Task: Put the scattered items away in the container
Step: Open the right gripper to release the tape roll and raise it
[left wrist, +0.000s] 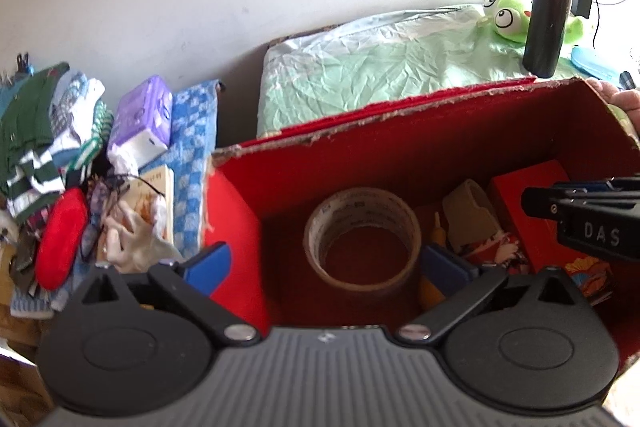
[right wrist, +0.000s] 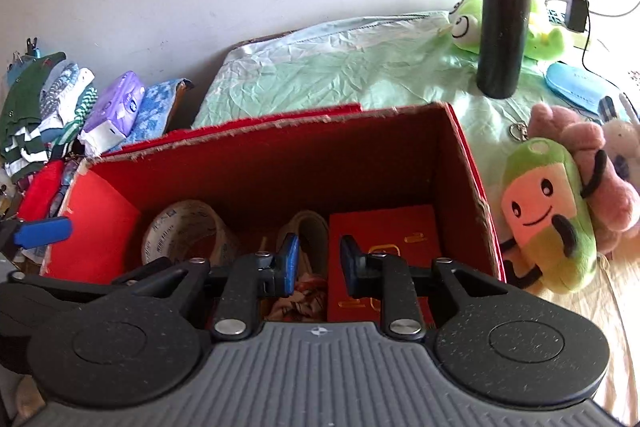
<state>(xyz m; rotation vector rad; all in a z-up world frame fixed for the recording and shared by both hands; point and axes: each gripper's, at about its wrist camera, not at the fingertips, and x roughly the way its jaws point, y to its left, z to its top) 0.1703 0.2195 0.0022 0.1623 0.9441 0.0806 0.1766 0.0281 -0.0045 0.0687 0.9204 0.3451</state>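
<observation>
Your left tongs (left wrist: 326, 263) hang released over the tape roll (left wrist: 362, 237) inside the red box (left wrist: 420, 147); your right tongs (right wrist: 319, 259), marked "DAS", gape empty above a red booklet (right wrist: 384, 227), its gold print unreadable.

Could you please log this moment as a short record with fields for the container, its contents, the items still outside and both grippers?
container: red cardboard box, open top
inside: tape roll, red booklet
outside, right of box: green plush toy, black flask standing upright
outside, left of box: purple tissue pack
left gripper: jaws wide open, empty, over box
right gripper: jaws apart, empty, over box
</observation>
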